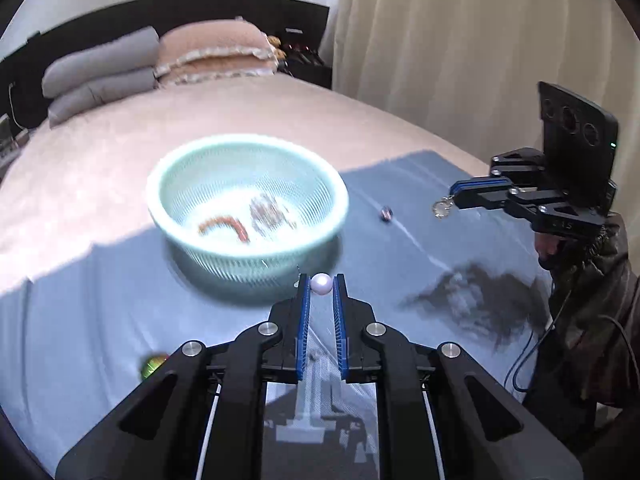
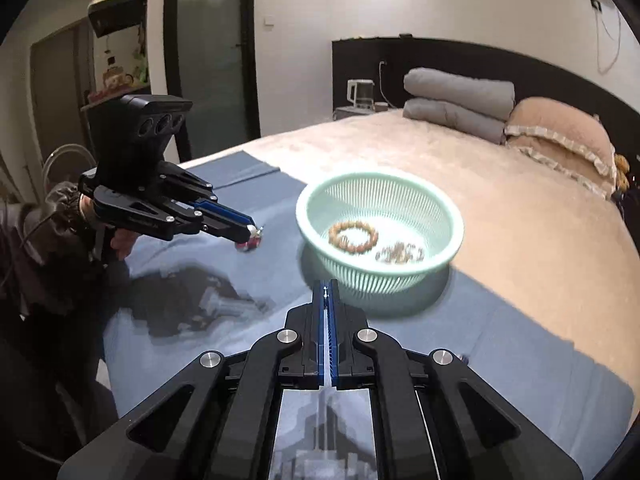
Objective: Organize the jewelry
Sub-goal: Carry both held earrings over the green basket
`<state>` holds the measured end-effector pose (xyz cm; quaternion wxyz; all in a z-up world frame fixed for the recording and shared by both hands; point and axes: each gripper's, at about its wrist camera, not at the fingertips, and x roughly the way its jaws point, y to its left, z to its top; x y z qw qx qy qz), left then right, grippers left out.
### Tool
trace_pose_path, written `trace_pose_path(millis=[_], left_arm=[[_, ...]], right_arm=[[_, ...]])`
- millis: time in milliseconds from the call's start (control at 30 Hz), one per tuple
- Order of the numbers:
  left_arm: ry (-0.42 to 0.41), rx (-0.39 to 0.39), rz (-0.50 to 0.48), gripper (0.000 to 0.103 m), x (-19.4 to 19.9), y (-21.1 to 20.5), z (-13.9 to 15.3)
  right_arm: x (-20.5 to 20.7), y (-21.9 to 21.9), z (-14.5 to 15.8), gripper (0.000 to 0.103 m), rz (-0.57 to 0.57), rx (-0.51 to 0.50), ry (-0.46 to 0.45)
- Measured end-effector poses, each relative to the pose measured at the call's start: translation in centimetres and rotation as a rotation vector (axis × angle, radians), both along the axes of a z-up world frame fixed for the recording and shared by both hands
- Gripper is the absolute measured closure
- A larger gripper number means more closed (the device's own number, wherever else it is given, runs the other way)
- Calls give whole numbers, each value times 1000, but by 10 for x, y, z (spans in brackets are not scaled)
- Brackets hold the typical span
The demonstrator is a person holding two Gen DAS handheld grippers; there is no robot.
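Your left tool pinches a pearl just short of the basket; your right tool, clenched on a small charm, hangs beside that basket. Either grip is slight: a jolt could drop the piece onto the bed.

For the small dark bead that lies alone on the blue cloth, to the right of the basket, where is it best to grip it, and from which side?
Probably from above. The dark bead is small and round and lies flat on the blue cloth, apart from the mint basket, so no side grip is open. Close the fingers across its middle; the soft cloth should let the tips sink beside it.
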<state>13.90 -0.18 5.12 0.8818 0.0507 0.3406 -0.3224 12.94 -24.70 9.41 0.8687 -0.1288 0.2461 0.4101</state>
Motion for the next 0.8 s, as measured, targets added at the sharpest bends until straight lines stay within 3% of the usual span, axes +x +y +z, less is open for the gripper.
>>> trace_pose_path(millis=[133,267,533,733,767,800], left_arm=[[-69,12,30,91,34,-1,40],[-98,48,31,91,64,-4,62],[43,113,19,91,106,-14,4],[69,176,9,90,116,-20,-20],[68,180,11,86,117,-20,-20],[65,175,7,78,120,-20,-19]], right_arm=[[28,21,39,101,26,-9,-76],[63,37,50,101,75,-30,-46],[116,73,-24,101,56,-92,136],[127,80,-52,98,-35,-148,156],[128,80,-52,92,-62,-159,144],[128,79,-52,68,-104,-168,122]])
